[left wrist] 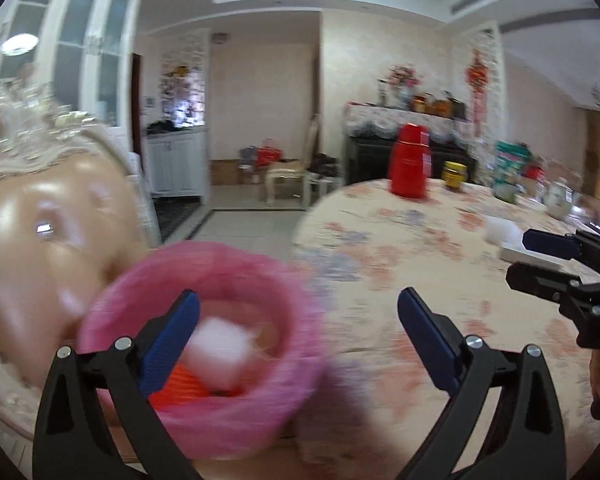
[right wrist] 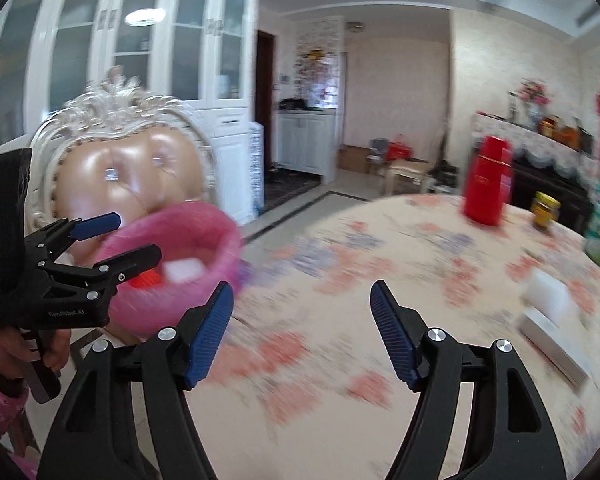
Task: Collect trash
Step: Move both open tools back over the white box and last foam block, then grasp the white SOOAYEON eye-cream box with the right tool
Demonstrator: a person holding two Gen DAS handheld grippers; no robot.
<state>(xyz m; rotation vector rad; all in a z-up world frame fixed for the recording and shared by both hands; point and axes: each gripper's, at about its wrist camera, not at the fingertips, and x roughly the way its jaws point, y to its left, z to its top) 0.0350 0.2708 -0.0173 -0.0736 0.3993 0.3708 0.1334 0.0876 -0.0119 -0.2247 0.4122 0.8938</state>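
A pink bag-lined trash bin [left wrist: 220,254] [right wrist: 196,212] stands at the table's left edge, in front of a chair. Inside it lie a white crumpled paper [left wrist: 216,354] [right wrist: 184,270] and something orange-red [left wrist: 184,388] [right wrist: 144,280]. My left gripper [left wrist: 298,310] [right wrist: 134,238] is open and empty, its left finger over the bin's mouth and its right finger over the tablecloth. My right gripper [right wrist: 300,296] [left wrist: 540,254] hovers open over the floral tablecloth [right wrist: 380,248], right of the bin, with nothing between its fingers. Both views are blurred by motion.
An ornate chair [left wrist: 40,240] [right wrist: 128,168] stands behind the bin. On the table are a red thermos [left wrist: 410,164] [right wrist: 488,184], a yellow jar [left wrist: 455,176] [right wrist: 546,208] and a tissue box [left wrist: 512,240] [right wrist: 552,312] at the right. More clutter lines the far right edge.
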